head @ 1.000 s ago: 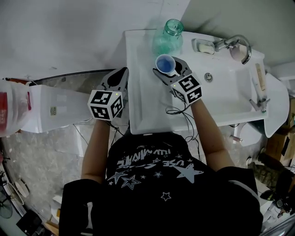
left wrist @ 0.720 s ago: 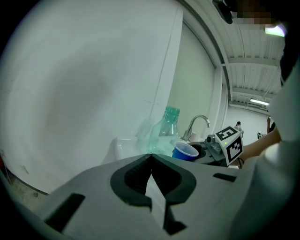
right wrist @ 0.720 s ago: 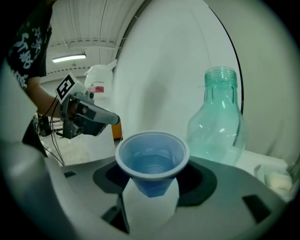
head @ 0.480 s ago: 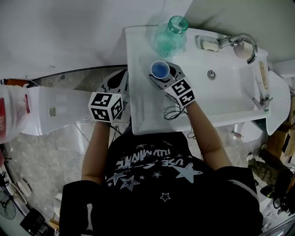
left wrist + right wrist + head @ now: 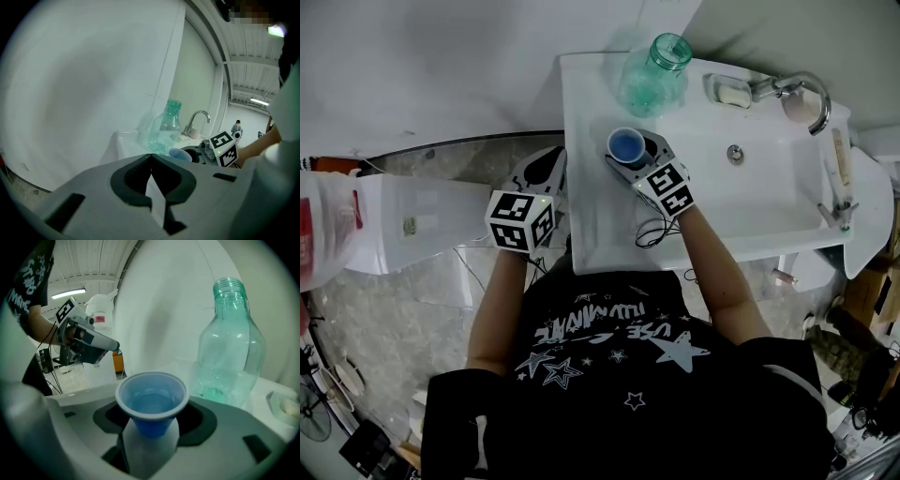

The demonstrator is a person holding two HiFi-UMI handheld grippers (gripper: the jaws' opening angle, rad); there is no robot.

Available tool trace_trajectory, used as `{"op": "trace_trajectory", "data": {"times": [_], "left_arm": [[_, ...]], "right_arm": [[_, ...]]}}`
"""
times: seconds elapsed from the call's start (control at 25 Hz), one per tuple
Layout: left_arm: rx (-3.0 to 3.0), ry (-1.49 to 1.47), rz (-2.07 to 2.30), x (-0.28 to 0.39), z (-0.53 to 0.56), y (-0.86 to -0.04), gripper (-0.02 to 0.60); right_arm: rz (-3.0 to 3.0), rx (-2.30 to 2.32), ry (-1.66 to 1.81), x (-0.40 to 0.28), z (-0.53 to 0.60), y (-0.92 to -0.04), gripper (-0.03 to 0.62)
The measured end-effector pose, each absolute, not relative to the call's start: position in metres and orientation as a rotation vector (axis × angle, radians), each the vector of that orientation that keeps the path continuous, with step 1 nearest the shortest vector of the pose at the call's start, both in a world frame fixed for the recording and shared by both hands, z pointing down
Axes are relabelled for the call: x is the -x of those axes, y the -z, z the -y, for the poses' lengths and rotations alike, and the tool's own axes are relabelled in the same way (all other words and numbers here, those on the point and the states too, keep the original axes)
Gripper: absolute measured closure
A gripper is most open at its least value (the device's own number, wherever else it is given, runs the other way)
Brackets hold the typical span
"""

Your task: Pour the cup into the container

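Observation:
A small blue plastic cup point(image 5: 625, 144) stands upright over the left rim of the white washbasin point(image 5: 769, 202), with my right gripper point(image 5: 636, 153) shut on its lower wall. In the right gripper view the cup point(image 5: 151, 399) sits between the jaws, and I cannot tell whether it holds liquid. The container, a clear green bottle point(image 5: 654, 67) with an open neck, stands on the basin's back left corner, just beyond the cup and apart from it. My left gripper point(image 5: 549, 164) hangs left of the basin, its jaws meeting at the tips point(image 5: 150, 158) with nothing in them.
A chrome faucet point(image 5: 794, 89) and a soap dish point(image 5: 731, 92) sit at the basin's back edge. A white cabinet point(image 5: 412, 220) and a red-labelled jug point(image 5: 323, 234) are at the left. Cables hang below both grippers.
The right gripper has sunk with the cup and drawn back a little from the bottle. The left gripper has dropped slightly. Both grips are as before.

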State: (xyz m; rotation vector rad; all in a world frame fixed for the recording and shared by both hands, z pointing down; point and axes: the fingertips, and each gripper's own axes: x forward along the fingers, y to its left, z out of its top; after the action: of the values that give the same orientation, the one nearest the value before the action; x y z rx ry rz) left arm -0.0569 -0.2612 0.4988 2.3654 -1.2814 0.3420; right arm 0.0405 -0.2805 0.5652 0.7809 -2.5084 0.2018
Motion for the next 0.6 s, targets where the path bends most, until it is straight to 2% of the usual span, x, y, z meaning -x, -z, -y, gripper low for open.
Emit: {"op": "trace_trajectory", "data": {"times": [0.6], "left_arm": [[-2.361,-0.350,1.256,0.059,0.259,-0.505,0.571]], "right_arm": [[2.481,-0.851,-0.195,-0.046,0.292,-0.574,0.290]]}}
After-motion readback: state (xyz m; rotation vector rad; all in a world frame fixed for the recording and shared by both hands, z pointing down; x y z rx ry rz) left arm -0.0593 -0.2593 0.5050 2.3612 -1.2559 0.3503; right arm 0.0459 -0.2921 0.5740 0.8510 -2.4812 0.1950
